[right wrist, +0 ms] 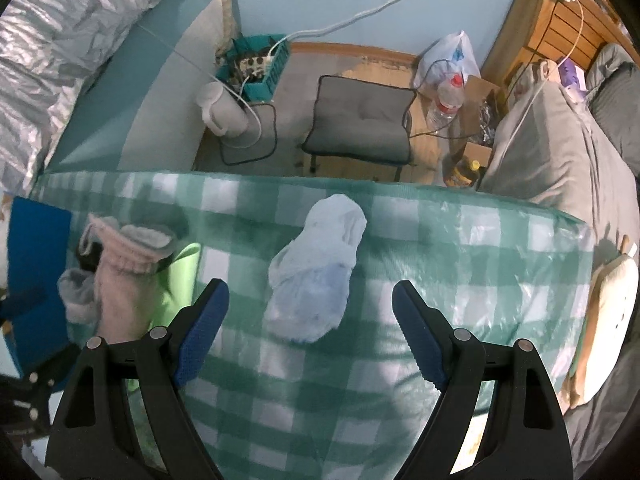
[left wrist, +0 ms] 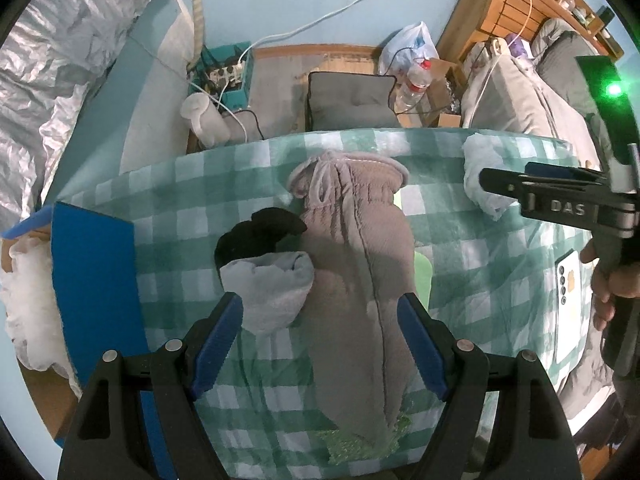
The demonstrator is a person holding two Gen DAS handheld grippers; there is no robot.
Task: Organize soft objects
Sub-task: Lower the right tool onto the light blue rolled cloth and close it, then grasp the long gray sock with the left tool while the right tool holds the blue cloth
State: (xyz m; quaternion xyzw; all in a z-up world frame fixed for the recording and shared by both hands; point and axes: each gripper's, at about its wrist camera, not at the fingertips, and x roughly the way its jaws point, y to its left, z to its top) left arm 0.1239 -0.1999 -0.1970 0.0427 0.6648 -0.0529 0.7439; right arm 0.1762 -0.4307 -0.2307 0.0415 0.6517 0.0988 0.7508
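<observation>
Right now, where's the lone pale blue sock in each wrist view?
Left wrist: pale blue sock at right, near the table's far edge, partly behind the right gripper.
Right wrist: centre, ahead of the open right gripper.
Shared landmark: grey-pink sweatpants on the checkered cloth.

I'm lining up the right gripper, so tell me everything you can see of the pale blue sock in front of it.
The pale blue sock lies alone, flat and slightly crumpled, on the green checked tablecloth. It looks like thin, soft knit, whiter toward the far end and bluer toward the near end. It runs lengthwise away from the right gripper, whose jaws stand open. Nothing touches it except the cloth.
</observation>
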